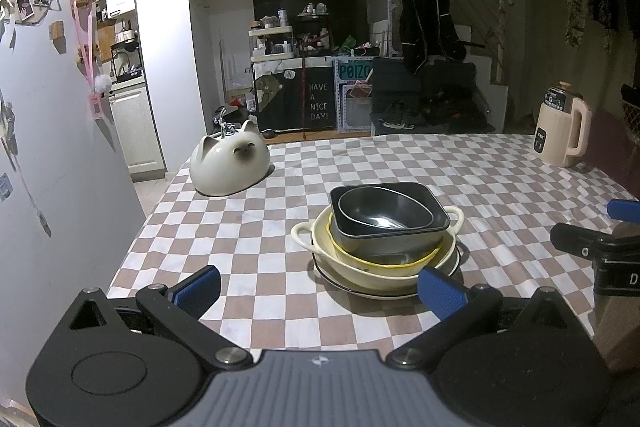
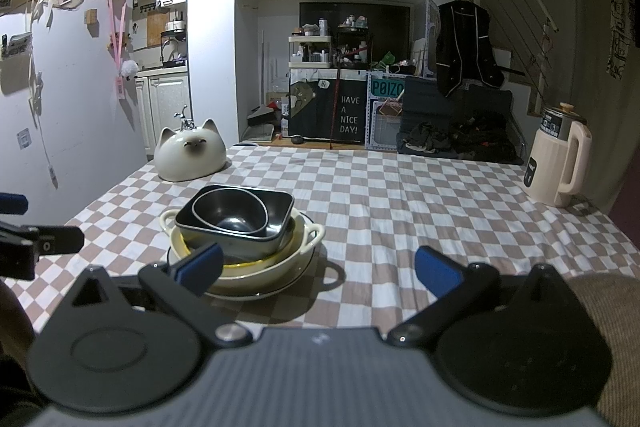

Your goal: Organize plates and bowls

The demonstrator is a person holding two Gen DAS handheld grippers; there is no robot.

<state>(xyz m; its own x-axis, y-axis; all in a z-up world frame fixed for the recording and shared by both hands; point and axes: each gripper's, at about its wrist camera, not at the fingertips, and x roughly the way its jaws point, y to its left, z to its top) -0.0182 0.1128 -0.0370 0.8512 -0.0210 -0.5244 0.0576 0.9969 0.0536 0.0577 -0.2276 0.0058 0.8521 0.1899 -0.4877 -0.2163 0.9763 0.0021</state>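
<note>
A stack of dishes sits on the checkered desk, and everything else is placed from it. Bottom to top: a dark-rimmed plate, a cream two-handled bowl, a yellow-rimmed bowl, a dark rectangular dish and a dark rounded bowl nested inside it. The rectangular dish's long side and the cream bowl's handles both run roughly left to right across the left wrist view.

Behind the stack and to its left lies a cat-faced ceramic bowl, upside down, well apart. Far to the stack's right, near the desk's back edge, stands a cream kettle. Nothing lies between the stack and either tool.

The left gripper hangs just in front of the stack, its fingers spread wide and empty, the right one overlapping the plate's edge in view. The right gripper is equally wide apart and empty, the stack behind its left finger. Only the right wrist view shows the plate's right rim clearly; each view catches the other tool at its edge
</note>
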